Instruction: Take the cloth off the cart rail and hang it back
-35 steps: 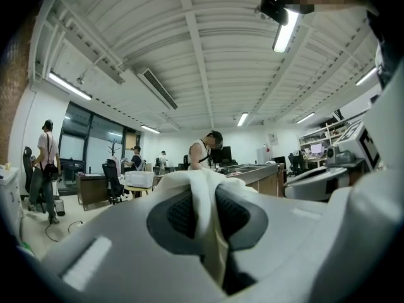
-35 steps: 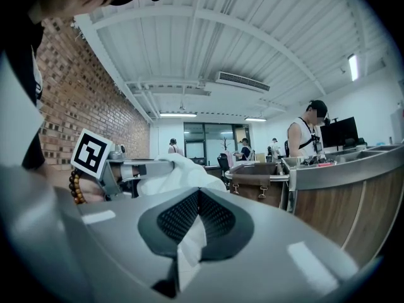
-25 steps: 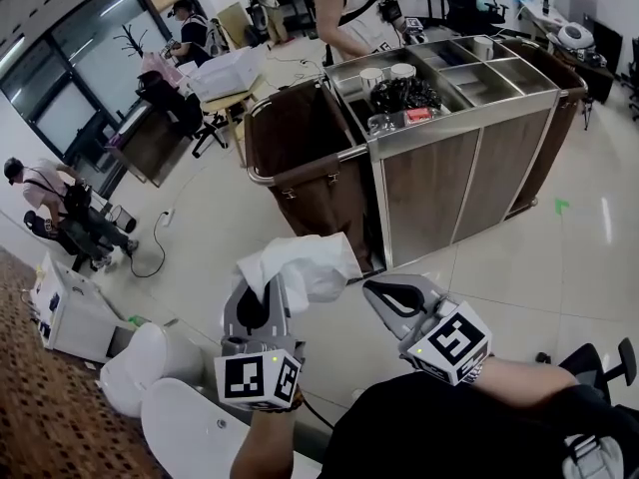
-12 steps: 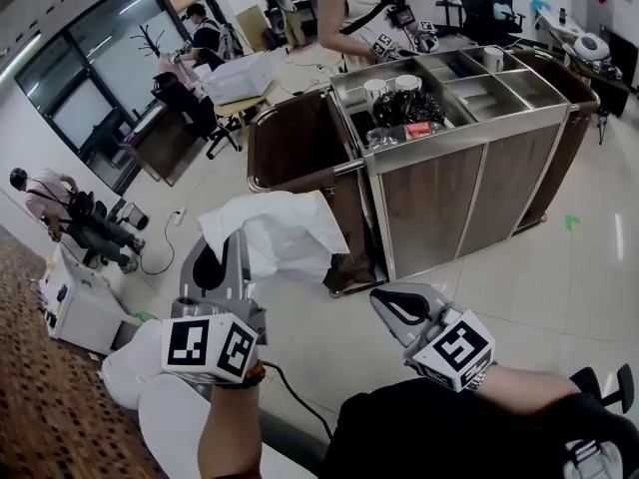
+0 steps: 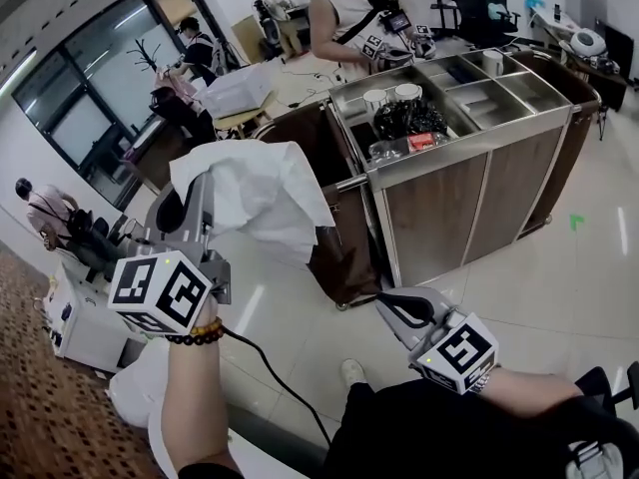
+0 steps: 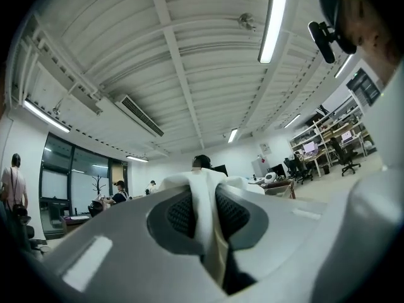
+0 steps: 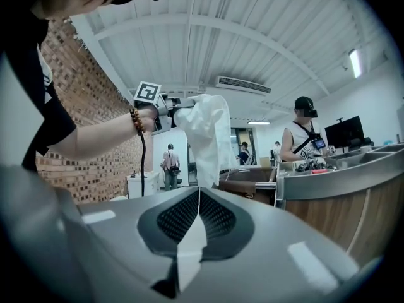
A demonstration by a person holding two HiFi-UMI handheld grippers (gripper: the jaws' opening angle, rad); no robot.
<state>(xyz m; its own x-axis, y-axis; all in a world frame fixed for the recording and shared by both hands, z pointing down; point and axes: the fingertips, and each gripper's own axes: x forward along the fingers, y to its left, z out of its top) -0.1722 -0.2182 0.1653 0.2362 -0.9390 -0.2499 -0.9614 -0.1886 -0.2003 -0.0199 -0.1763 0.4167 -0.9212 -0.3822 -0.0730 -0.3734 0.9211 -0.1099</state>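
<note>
In the head view, the white cloth (image 5: 262,196) covers the tips of the left gripper (image 5: 203,190), so the pinch does not show there. It also hides part of the cart rail (image 5: 348,181) and the brown bag (image 5: 334,252) behind it. The cart (image 5: 454,173) itself is cut off at its far right corner.

The left gripper view shows the left gripper (image 6: 205,214) with its jaws squeezed on a fold of the cloth (image 6: 204,191). The right gripper (image 5: 396,308) sits low on the right; its own view shows the right gripper (image 7: 198,216) closed tight with nothing in it.

A second ago the cloth was bunched low in the middle. Now it is lifted higher, to the upper left, and it is spread wider. The right gripper has hardly moved.

In the right gripper view the cloth (image 7: 206,128) hangs straight down, its long side running up and down, off the rail.
</note>
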